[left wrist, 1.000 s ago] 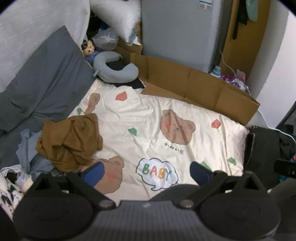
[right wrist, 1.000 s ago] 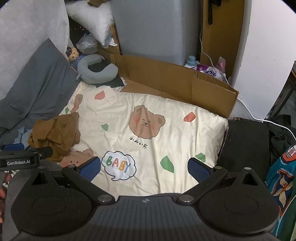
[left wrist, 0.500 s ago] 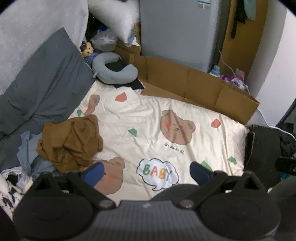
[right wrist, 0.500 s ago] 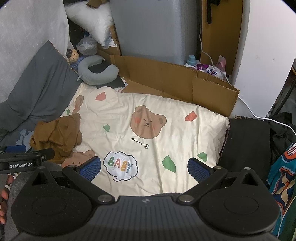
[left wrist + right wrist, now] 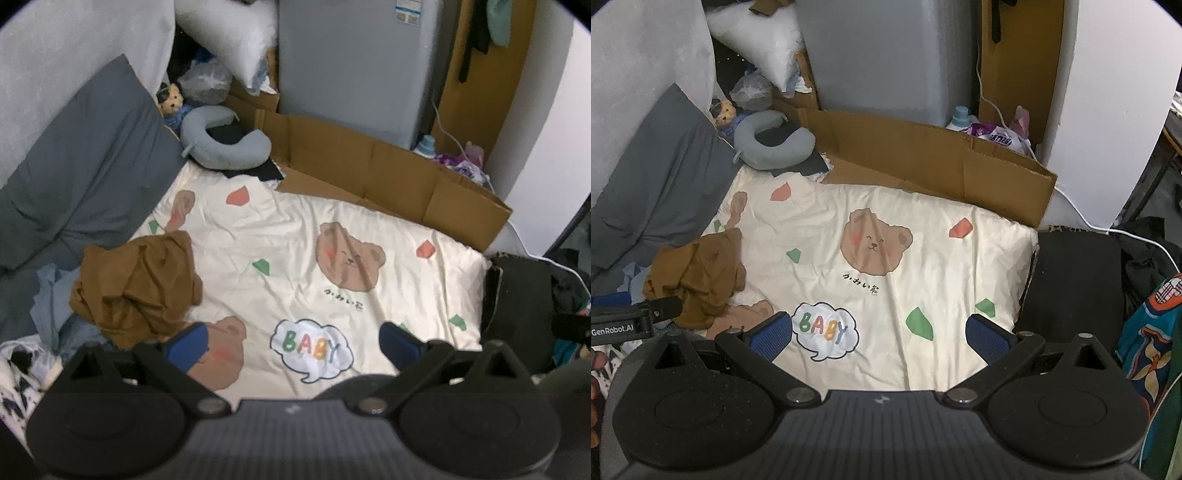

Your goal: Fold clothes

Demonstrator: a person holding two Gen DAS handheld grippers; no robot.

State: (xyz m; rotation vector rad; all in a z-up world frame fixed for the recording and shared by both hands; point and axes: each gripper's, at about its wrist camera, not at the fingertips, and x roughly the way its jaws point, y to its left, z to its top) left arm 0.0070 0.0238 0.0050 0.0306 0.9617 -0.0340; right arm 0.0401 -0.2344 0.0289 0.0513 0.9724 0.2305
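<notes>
Over the bear-print quilt (image 5: 332, 229) both my left gripper (image 5: 293, 341) and right gripper (image 5: 879, 332) hover spread and empty, the crumpled brown garment (image 5: 136, 284) untouched, all folding ahead.

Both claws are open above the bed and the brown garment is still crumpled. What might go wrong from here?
1. The brown garment lies bunched against the blue clothes, so the left claw may pinch both fabrics.
2. Crumpled as it is, no edge or corner shows clearly; a blind grab could lift a wad.
3. The right claw hangs farther away, so spreading may be lopsided.
</notes>
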